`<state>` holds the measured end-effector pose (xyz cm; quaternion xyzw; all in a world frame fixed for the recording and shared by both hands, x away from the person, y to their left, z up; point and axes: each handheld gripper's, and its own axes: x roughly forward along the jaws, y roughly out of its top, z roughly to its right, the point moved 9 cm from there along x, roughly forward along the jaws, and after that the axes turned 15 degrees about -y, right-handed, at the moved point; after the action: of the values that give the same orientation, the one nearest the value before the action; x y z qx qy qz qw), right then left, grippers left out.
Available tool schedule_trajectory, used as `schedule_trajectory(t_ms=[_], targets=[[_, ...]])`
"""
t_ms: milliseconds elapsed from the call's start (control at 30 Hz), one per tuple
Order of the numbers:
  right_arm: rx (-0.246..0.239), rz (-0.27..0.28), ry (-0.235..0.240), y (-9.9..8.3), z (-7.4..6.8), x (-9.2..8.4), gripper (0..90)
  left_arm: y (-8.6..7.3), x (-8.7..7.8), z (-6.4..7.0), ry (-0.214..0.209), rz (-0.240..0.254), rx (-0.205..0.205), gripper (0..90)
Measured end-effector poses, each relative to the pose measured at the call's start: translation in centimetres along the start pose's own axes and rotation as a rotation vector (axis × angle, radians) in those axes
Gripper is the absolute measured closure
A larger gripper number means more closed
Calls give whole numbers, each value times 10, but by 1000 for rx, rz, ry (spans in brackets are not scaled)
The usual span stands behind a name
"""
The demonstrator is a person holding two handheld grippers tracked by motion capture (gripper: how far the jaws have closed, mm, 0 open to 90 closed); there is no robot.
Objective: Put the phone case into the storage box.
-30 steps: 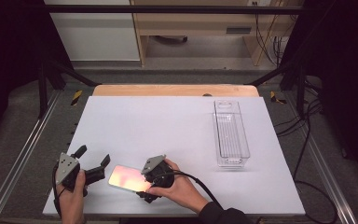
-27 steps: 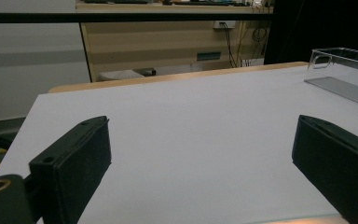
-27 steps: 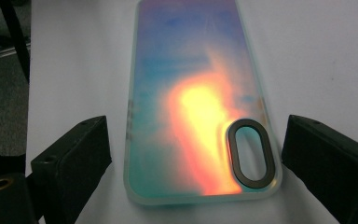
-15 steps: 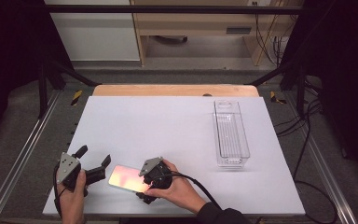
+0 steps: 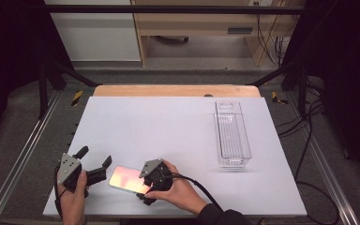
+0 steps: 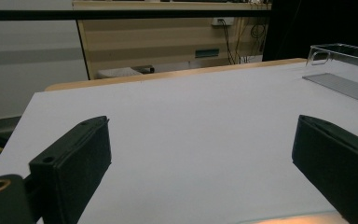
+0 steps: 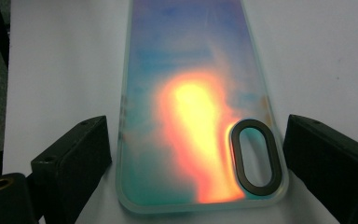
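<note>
1. Two hand-held grippers, one iridescent plastic phone case and one clear, long plastic bin lie on one white worktop (image 5: pixel 168 122) in the high view. The left gripper (image 5: pixel 96 164) sits at the near left corner with its fingers spread wide on nothing. The right gripper (image 5: pixel 146 187) is just beside it, at the near end of the phone case (image 5: pixel 127 179), which lies flat between the two grippers near the front edge. The bin (image 5: pixel 232 136) stands well apart at the right, empty as far as can be seen.

2. One pair of black fingers (image 6: pixel 74 172) stands wide in the left gripper view, bare worktop (image 6: pixel 191 135) between them. A sliver of the case's glowing edge (image 6: pixel 293 219) shows at the bottom, and a corner of the bin (image 6: pixel 340 65) at the upper right.

3. One detail that the high view leaves too small comes clear in the right gripper view: the case (image 7: pixel 196 107) has a single black oval camera opening (image 7: pixel 254 156) near the right finger. Its fingers (image 7: pixel 74 163) straddle the case's end, a narrow gap showing on each side, so the pads do not press it.
</note>
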<state>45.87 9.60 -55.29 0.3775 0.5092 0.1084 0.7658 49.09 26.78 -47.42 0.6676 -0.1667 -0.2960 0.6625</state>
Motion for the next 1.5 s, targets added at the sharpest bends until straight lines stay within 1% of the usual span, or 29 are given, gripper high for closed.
schedule_trajectory(t_ms=[100,167,300,467,800,867,900,933,1033,1100,1233,1333,1433,1467,1500], targets=[[4,2,0,0,-1,0,91,0,0,0,1,-1,-1,40],[-5,5,1,0,0,-1,112,0,0,0,1,-1,0,40],[-2,12,-3,0,3,-2,158,0,0,0,1,0,-1,40],[-6,31,-1,-1,3,-2,168,0,0,0,1,-2,0,40],[-5,27,-2,0,2,-3,178,0,-2,-1,5,1,-4,40],[-16,29,-12,0,4,-4,178,0,-2,-2,7,2,-3,40],[-10,31,-13,1,5,-4,178,1,-3,-2,7,4,-1,40],[-14,31,-13,1,6,-5,178,1,-3,-2,9,8,-4,40],[-6,31,-27,1,12,-8,178,1,-4,-3,13,12,-6,40],[-2,35,-38,1,19,-12,178,1,-4,-3,14,12,-6,40],[18,23,-54,-2,32,-17,178,1,-3,-2,12,8,-2,40],[34,13,-76,-5,44,-21,178,2,-4,-2,13,12,0,40],[52,7,-102,-8,58,-30,178,1,-4,-3,20,16,-15,40],[58,0,-111,-9,62,-32,178,2,-3,-2,19,17,-15,41],[63,-8,-124,-10,67,-35,178,2,-3,-1,14,13,-5,41]])
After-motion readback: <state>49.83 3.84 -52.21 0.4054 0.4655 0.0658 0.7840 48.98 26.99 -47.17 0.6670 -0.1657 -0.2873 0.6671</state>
